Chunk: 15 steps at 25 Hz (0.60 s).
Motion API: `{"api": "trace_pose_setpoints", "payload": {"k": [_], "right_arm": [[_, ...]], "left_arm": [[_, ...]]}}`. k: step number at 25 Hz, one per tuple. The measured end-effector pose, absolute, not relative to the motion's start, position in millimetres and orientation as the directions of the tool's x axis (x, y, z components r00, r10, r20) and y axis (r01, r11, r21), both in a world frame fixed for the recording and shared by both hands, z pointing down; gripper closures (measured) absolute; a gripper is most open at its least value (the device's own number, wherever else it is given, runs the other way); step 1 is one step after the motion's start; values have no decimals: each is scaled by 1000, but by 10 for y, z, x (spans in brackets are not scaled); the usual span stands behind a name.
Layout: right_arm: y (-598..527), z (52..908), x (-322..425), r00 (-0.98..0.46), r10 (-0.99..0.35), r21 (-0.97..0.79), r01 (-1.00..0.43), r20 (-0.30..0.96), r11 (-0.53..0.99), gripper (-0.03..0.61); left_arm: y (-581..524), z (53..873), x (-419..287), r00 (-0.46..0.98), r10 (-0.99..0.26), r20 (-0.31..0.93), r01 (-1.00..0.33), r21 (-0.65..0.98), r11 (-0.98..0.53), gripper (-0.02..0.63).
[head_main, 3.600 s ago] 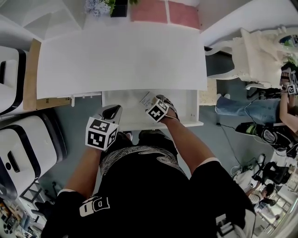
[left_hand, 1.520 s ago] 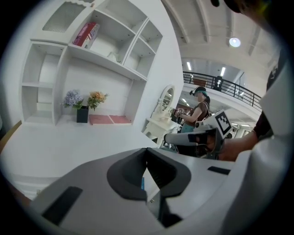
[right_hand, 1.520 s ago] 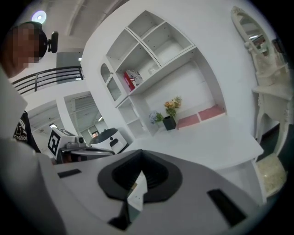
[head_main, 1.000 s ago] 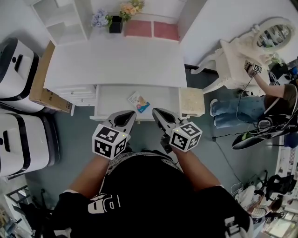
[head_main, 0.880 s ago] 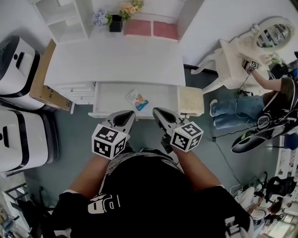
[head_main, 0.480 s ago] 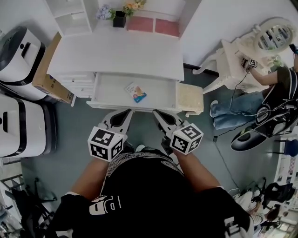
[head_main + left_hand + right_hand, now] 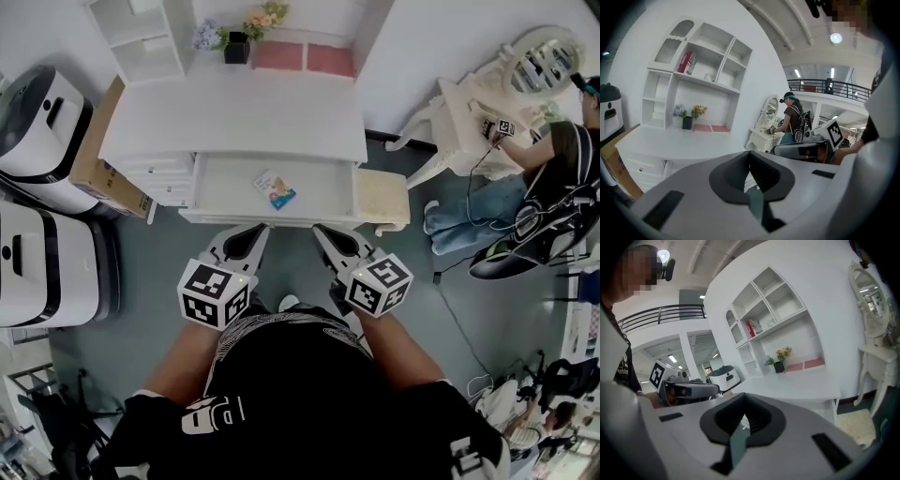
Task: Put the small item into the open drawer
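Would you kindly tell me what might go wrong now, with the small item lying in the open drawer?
The drawer juts out in front of the left tool and right tool; a forward step might knock it. The small item lies loose, so a hard push shut could slide it.

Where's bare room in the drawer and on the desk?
Drawer: bare between its left wall and the packet, and from packet to right wall. Desk: bare; crowded only at the back, by vase and pink pads.
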State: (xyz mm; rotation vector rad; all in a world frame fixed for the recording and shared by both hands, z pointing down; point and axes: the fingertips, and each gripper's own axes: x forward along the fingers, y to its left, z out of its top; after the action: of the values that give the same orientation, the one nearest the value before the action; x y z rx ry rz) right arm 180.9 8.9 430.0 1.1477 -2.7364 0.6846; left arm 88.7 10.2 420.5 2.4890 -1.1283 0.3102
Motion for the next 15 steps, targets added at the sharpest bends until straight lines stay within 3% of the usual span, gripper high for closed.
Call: {"api": "trace_pose_setpoints", "payload": {"k": [15], "right_arm": [[220,4165,1408,-660,-703,-375,-742,264,556,571]], "left_arm": [[197,4153,542,712,-588,385,-695,260,-671,600]]}}
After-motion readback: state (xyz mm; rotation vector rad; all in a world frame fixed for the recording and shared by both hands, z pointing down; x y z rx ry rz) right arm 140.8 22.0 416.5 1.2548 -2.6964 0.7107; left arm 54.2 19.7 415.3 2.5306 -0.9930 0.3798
